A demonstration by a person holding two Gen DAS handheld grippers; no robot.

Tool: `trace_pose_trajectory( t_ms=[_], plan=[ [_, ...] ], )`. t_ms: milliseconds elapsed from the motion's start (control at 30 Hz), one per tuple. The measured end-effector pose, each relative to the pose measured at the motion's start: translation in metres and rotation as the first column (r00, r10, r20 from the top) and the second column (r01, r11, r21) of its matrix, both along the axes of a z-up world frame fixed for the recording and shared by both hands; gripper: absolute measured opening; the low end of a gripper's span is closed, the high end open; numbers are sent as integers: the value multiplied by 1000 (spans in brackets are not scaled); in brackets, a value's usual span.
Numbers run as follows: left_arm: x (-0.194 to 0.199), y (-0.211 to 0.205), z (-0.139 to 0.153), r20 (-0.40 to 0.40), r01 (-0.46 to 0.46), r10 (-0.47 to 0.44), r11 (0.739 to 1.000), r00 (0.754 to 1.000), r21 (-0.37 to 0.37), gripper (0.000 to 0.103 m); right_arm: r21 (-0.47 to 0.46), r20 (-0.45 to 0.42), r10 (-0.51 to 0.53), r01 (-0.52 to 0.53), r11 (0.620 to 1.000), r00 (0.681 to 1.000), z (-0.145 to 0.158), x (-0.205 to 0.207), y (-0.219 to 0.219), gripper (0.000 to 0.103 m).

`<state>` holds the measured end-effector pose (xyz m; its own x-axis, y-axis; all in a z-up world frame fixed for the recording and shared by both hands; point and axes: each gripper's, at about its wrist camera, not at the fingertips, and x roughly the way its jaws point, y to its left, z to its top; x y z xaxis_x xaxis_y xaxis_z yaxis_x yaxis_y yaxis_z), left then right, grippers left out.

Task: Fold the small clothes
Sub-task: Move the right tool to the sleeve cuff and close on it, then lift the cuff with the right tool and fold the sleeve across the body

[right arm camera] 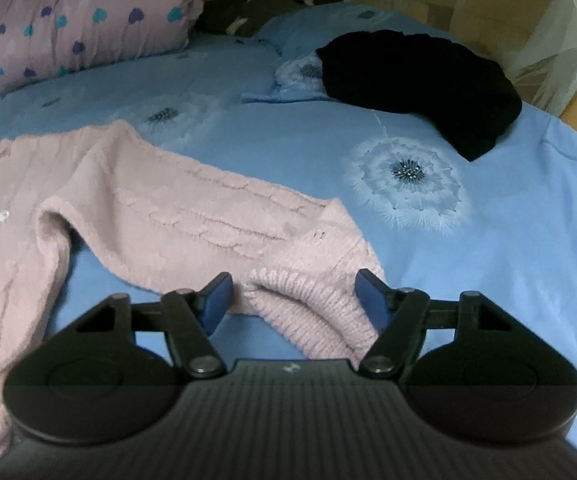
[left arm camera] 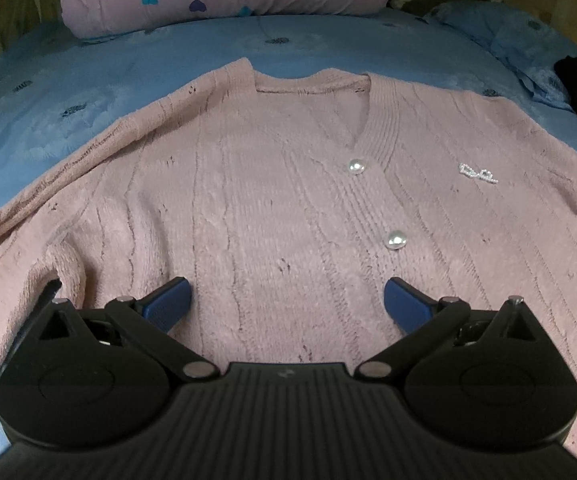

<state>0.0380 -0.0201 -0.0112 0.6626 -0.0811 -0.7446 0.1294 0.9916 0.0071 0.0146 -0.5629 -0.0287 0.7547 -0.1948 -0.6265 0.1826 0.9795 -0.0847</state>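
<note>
Pink knit cardigan (left arm camera: 272,184) lies flat, front up, buttoned, across the middle of the bed (left arm camera: 88,80). One sleeve (right arm camera: 208,208) stretches toward the bed's near edge. Right gripper (right arm camera: 294,298): fingers partly apart, straddling the ribbed cuff (right arm camera: 308,312), grip not confirmed. Left gripper (left arm camera: 288,300): fingers wide over the cardigan body, holding nothing. Black garment (right arm camera: 420,84) well apart, toward the far corner.

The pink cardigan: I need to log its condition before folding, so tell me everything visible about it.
The pink cardigan is a fluffy cable knit with a ribbed V-neck, two pearly buttons and a sparkly chest motif. It lies front up and unfolded on the blue bedsheet. Its ribbed cuff sits between the right gripper's fingers.
</note>
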Motion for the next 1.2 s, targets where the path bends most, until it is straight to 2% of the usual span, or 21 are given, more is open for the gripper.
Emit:
trace_pose_trajectory(
  t_ms=[300,500,567,600,667,733,767,933,1200],
  plan=[
    [-4,-2,-1,14,1,-2,1000,1000,9,103,-24,-16,2,-2,1000,1000,-3,2,2,70],
    [-2,-2,2,-2,0,0,1000,1000,2,103,-38,-13,-9,8,999,1000,0,1,0,43],
    [-2,-1,4,-8,3,-3,1000,1000,-3,103,-26,-13,-18,18,999,1000,3,1,-3,28],
    [-2,0,5,-11,4,-4,1000,1000,-6,103,-4,-11,-30,30,1000,999,6,0,-6,25],
    [-2,1,6,-17,7,-8,1000,1000,-13,103,118,0,-70,70,991,998,15,-2,-16,15],
    [-3,1,7,-23,10,-11,1000,1000,-17,103,256,13,-98,91,962,995,24,-4,-25,14],
    [-3,1,8,-24,11,-12,1000,1000,-18,103,292,22,-101,91,952,995,29,-5,-26,14],
    [-5,4,12,-32,18,-19,999,999,-37,103,384,75,-71,37,923,995,56,-3,-12,13],
    [-7,14,22,-21,5,-7,998,1000,-66,103,425,201,60,-142,894,978,115,12,39,13]
  ],
)
